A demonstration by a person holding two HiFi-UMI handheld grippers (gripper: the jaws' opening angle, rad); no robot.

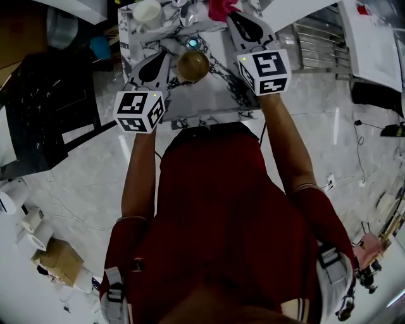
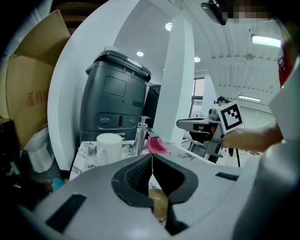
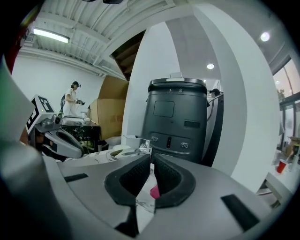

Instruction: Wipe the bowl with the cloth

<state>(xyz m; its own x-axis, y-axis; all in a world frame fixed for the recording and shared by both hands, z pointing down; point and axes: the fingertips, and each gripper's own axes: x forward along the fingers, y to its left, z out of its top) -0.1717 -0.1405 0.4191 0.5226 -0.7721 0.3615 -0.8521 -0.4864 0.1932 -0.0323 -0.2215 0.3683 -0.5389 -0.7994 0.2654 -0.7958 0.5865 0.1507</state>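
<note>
A brown bowl (image 1: pixel 193 64) sits on the marble-patterned table (image 1: pixel 215 95), and a pink cloth (image 1: pixel 221 9) lies at the table's far side. My left gripper (image 1: pixel 165 55) is shut and empty just left of the bowl. In the left gripper view the bowl (image 2: pixel 159 202) shows low behind the closed jaws of the left gripper (image 2: pixel 151 157), with the cloth (image 2: pixel 157 146) further off. My right gripper (image 1: pixel 231 15) is shut and empty, close to the right of the cloth. In the right gripper view the cloth (image 3: pixel 154 191) shows below the shut right gripper (image 3: pixel 152 159).
A white mug (image 1: pixel 147 11) and a chrome tap-like piece (image 2: pixel 140 136) stand at the table's far end, and a small teal object (image 1: pixel 193 43) lies beyond the bowl. A dark grey machine (image 2: pixel 112 103) and cardboard boxes (image 2: pixel 28 98) stand behind the table.
</note>
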